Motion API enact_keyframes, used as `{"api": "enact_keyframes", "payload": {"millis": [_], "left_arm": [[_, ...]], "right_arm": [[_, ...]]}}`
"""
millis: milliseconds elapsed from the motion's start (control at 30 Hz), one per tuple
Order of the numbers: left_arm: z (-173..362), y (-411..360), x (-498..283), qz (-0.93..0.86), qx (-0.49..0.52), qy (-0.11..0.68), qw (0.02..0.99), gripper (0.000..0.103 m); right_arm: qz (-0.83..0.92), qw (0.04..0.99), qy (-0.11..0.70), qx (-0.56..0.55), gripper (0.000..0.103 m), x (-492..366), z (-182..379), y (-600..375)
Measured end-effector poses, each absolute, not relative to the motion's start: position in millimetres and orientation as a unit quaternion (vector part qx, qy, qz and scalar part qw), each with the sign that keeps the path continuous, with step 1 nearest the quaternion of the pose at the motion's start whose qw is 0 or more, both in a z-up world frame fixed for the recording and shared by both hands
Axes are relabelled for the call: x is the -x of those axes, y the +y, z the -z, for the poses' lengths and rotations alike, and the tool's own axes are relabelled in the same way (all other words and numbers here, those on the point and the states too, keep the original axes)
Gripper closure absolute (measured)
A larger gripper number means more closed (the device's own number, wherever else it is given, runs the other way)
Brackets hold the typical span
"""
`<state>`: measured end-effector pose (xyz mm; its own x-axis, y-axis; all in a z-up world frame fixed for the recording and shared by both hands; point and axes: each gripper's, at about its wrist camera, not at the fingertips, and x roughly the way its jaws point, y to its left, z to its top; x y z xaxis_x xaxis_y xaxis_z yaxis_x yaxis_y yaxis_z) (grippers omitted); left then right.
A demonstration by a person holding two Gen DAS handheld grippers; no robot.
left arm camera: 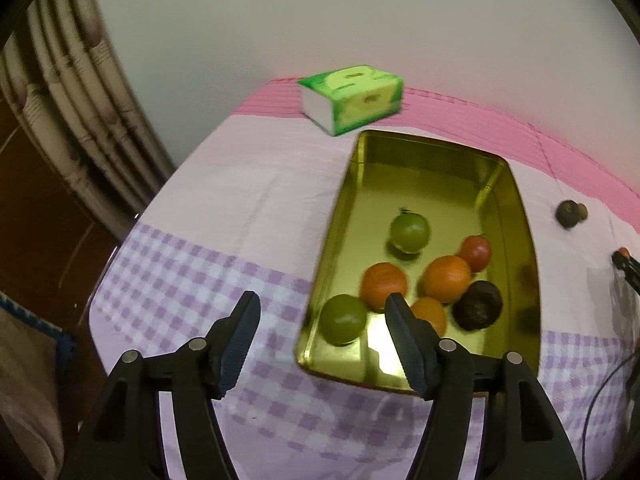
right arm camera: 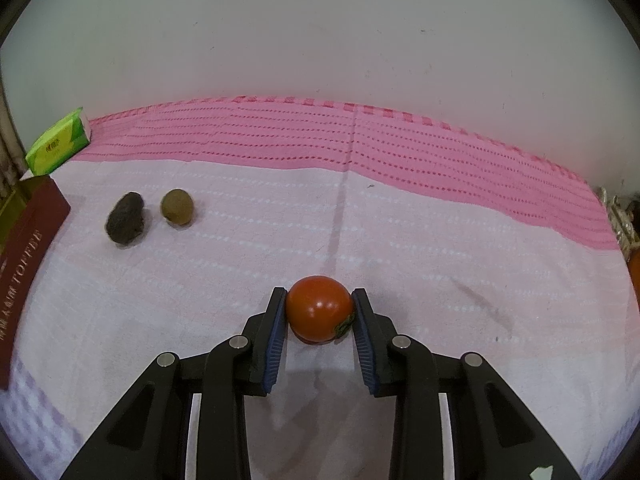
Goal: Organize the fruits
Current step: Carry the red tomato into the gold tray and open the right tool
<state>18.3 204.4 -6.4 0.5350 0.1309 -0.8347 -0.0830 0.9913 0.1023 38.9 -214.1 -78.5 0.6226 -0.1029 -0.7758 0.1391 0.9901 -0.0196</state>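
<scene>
From my left tool's (left arm camera: pixel 320 308) camera, the tin (left arm camera: pixel 516 200) lies lengthwise on the bench (left arm camera: pixel 240 200), just ahead and to the right. In it, seven fruits (left arm camera: pixel 446 284) crowd the near half; the far half is bare. A tissue pack (left arm camera: pixel 352 100) sits behind the tin's far left corner, close to the wall. A lone fruit lies on the bench right of the tin. From my right tool's (right arm camera: pixel 320 312) camera, a tomato (right arm camera: pixel 320 308) rests on the bench between the fingers, and two small fruits (right arm camera: pixel 152 214) lie side by side far left, just right of the tin.
</scene>
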Motion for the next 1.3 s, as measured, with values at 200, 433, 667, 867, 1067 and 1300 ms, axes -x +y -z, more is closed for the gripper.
{"api": "enact_keyframes", "payload": {"millis": [200, 433, 667, 867, 1067, 1300], "left_arm": [[3.5, 219.0, -9.6, -0.08, -0.017, 0.466, 0.881, 0.035], [6.0, 230.5, -3.0, -0.09, -0.005, 0.464, 0.881, 0.035], [3.7, 240.3, 1.1, -0.1, 0.007, 0.46, 0.882, 0.035], [3.3, 244.7, 1.3, -0.103, 0.014, 0.459, 0.882, 0.034], [2.1, 246.3, 2.0, -0.104, 0.017, 0.457, 0.883, 0.034], [2.9, 245.3, 2.1, -0.105, 0.015, 0.457, 0.883, 0.034]], "right_arm": [[0.0, 0.914, 0.405, -0.029, 0.074, -25.4, 49.4, -168.0], [-0.15, 0.908, 0.391, -0.006, 0.074, -22.7, 14.7, -62.9], [-0.211, 0.891, 0.4, 0.028, 0.074, -25.1, 16.2, 18.9], [-0.222, 0.882, 0.413, 0.058, 0.074, -32.4, 26.9, 60.4], [-0.217, 0.876, 0.425, 0.071, 0.073, -40.1, 37.5, 74.2], [-0.212, 0.876, 0.428, 0.076, 0.071, -42.7, 42.9, 78.9]]}}
